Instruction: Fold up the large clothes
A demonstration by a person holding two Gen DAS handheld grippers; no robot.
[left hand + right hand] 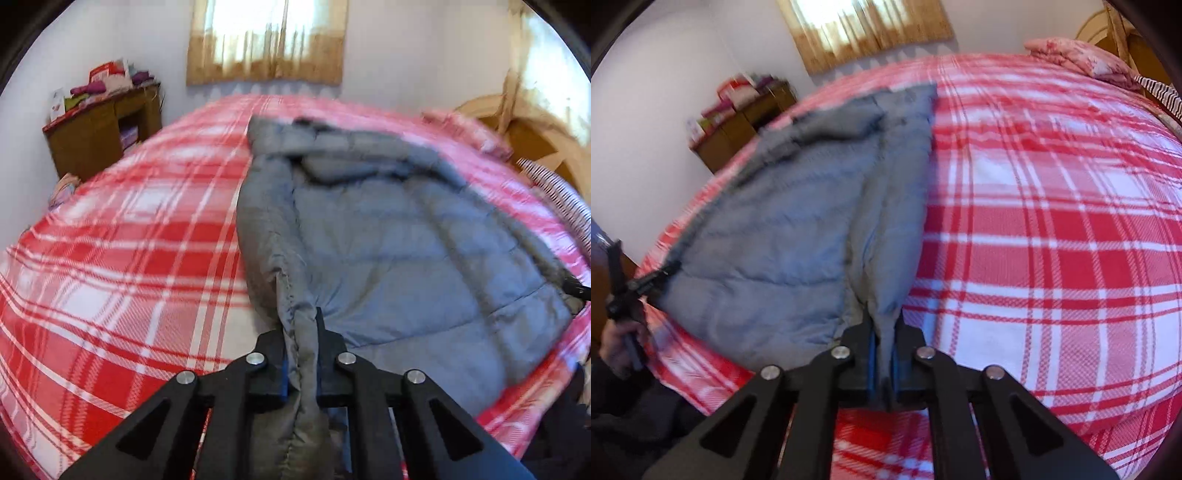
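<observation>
A grey quilted jacket [388, 236] lies spread on a bed with a red and white plaid cover [122, 236]. My left gripper [301, 332] is shut on the jacket's near left hem corner, with a fold of grey cloth pinched between its black fingers. In the right wrist view the same jacket [783, 229] stretches away to the left over the plaid cover [1052, 221]. My right gripper [882, 332] is shut on the near right hem corner, cloth squeezed between its blue pads. The left gripper [646, 280] also shows at the left edge of that view, a hand holding it.
A wooden cabinet [99, 129] with stacked items stands against the far left wall. A curtained window [266, 40] is behind the bed. A pink pillow [1082, 59] and a striped cloth [1160, 92] lie near the wooden headboard [532, 136] at the right.
</observation>
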